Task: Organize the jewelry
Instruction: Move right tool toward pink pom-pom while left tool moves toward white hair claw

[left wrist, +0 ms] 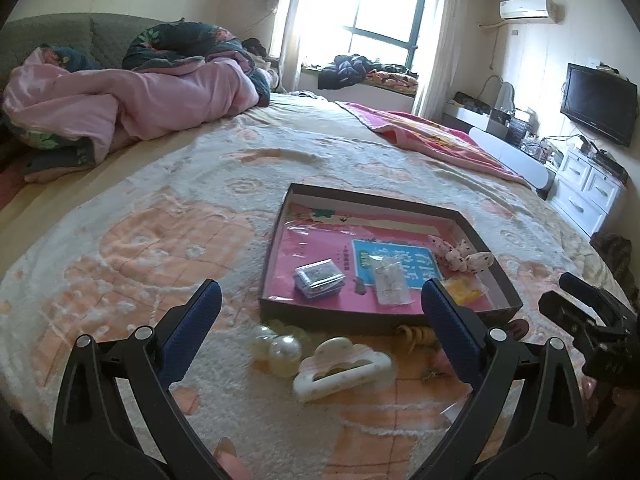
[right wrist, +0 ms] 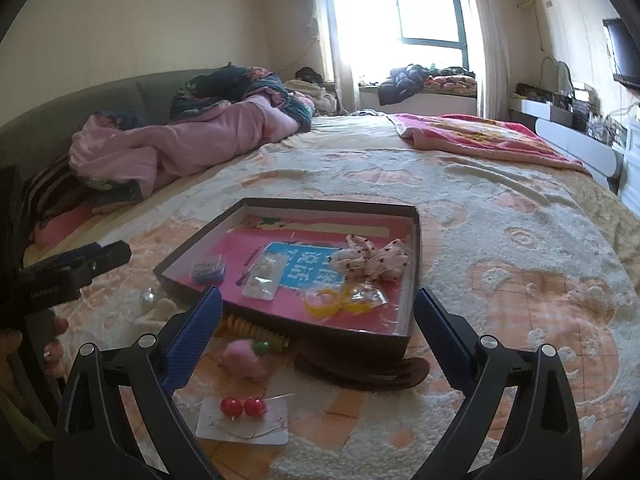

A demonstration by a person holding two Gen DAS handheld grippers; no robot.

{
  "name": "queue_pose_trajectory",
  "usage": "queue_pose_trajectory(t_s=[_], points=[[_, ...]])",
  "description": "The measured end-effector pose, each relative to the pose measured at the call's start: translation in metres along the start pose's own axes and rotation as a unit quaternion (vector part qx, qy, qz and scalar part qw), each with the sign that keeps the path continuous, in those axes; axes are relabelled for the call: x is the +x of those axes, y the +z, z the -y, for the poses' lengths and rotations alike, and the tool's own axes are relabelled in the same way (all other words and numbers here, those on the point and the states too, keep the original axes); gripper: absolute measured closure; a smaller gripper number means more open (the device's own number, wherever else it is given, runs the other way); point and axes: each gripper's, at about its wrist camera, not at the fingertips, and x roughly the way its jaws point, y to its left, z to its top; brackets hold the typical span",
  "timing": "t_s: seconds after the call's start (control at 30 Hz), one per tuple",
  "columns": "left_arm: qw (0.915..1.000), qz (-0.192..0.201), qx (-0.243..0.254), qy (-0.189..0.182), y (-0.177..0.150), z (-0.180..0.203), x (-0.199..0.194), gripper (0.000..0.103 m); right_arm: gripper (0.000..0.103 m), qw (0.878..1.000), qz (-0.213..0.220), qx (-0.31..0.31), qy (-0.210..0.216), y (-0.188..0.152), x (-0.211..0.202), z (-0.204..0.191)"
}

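Observation:
A shallow dark box (left wrist: 496, 280) (right wrist: 414, 240) with a pink lining lies on the bed. Inside it are a small clear case (left wrist: 320, 279) (right wrist: 208, 269), a clear earring packet (left wrist: 390, 283) (right wrist: 262, 280), a dotted scrunchie (left wrist: 466, 258) (right wrist: 376, 258) and yellow rings in plastic (right wrist: 340, 300). In front of the box lie a pearl clip (left wrist: 280, 350), a cream claw clip (left wrist: 340, 368), a yellow coil tie (right wrist: 256, 330), a pink pompom (right wrist: 244, 356), a brown clip (right wrist: 360, 372) and a card with red ball earrings (right wrist: 242, 408). My left gripper (left wrist: 320, 312) hangs open above the clips. My right gripper (right wrist: 318, 320) is open over the box's near edge.
The bed carries a cream and peach blanket (right wrist: 520, 260). A pink quilt (left wrist: 120, 100) is heaped at the far left and a pink blanket (left wrist: 432, 136) at the far right. White drawers (left wrist: 588, 192) and a TV (left wrist: 600, 102) stand beyond the bed's right edge.

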Motion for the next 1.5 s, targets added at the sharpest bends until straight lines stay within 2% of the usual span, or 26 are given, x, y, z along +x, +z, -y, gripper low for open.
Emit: queue_pose_trajectory(t_s=[0.53,0.77,0.93,1.13,1.3,1.5], points=[[0.9991,-0.022,-0.016,0.031,-0.018,-0.042,-0.009,0.012,0.009,0.998,-0.033,-0.052,0.031,-0.016,0.015,-0.036],[0.9987,-0.039,-0.013,0.029,-0.030,-0.050,-0.001,0.012,0.010,0.997,-0.053,-0.049,0.039,-0.023,0.026,-0.038],[0.9979,-0.061,-0.015,0.013,-0.039,-0.049,0.010,0.012,0.010,0.996,-0.063,-0.053,0.039,-0.027,0.033,-0.039],[0.9956,-0.090,-0.018,-0.017,-0.053,-0.044,0.021,0.012,0.022,0.994,-0.087,-0.053,0.044,-0.033,0.044,-0.039],[0.9942,-0.099,-0.006,-0.041,-0.058,-0.033,0.025,0.015,0.027,0.993,-0.092,-0.064,0.045,-0.035,0.047,-0.041],[0.9932,-0.106,0.000,-0.048,-0.061,-0.026,0.029,0.015,0.037,0.991,-0.107,-0.067,0.047,-0.038,0.057,-0.042]])
